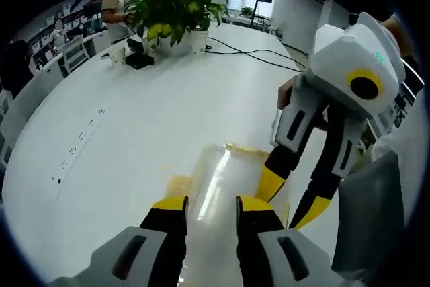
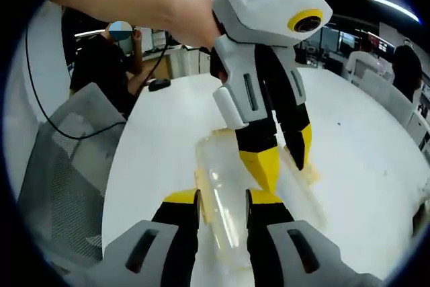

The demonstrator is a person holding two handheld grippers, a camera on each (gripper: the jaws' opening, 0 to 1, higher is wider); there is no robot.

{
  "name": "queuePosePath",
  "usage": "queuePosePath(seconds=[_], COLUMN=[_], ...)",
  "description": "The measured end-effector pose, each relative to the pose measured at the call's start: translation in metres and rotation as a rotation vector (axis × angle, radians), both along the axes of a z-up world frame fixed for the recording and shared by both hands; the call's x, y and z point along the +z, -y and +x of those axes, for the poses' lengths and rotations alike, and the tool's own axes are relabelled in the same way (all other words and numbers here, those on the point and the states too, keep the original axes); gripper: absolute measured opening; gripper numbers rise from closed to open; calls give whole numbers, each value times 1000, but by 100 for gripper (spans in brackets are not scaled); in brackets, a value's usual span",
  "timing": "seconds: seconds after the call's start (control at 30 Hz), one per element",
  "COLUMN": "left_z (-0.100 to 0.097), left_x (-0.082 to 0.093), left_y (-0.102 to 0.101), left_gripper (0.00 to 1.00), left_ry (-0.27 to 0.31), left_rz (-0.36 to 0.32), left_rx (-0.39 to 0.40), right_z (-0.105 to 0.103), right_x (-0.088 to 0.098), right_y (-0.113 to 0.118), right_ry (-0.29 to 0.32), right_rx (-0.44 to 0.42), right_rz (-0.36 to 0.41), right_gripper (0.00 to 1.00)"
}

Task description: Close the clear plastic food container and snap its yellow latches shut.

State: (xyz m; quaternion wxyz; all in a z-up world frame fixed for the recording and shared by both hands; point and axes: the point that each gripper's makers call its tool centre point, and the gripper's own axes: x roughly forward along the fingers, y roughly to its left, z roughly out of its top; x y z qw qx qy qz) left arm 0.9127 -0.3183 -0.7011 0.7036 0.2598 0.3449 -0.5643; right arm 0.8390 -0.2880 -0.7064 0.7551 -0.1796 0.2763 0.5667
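The clear plastic container (image 1: 215, 169) lies on the white table (image 1: 134, 112), with yellowish latches (image 1: 179, 183) at its edges. In the left gripper view my left gripper (image 1: 211, 205) has its jaws set narrow on the container's near end, clear plastic between the yellow tips. My right gripper (image 1: 292, 198) comes in from the right and straddles the container's right side. In the right gripper view the container (image 2: 216, 166) runs between the narrow jaws of my right gripper (image 2: 224, 199), while my left gripper (image 2: 281, 158) reaches down onto its far part.
Potted plants (image 1: 178, 15) and a black object (image 1: 139, 60) stand at the table's far end, where a person (image 1: 117, 8) stands. Cables (image 1: 262, 55) cross the table there. A grey mesh chair (image 2: 64, 159) sits by the table's edge. A bare forearm (image 2: 134, 1) holds my left gripper.
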Motion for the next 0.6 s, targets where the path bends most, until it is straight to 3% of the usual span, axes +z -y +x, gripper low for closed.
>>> queuePosePath(seconds=[0.27,0.6], left_z=[1,2], left_x=[-3,-11], left_y=[1,1], left_gripper=[32,33], left_ry=[-50,-106], left_rz=[36,87], left_rx=[-39,-92], right_z=[0,-3], right_x=[0,-5], right_y=[0,1], right_ry=[11,114], right_rx=[2,49], right_rz=[0,-63], right_gripper=[25,26])
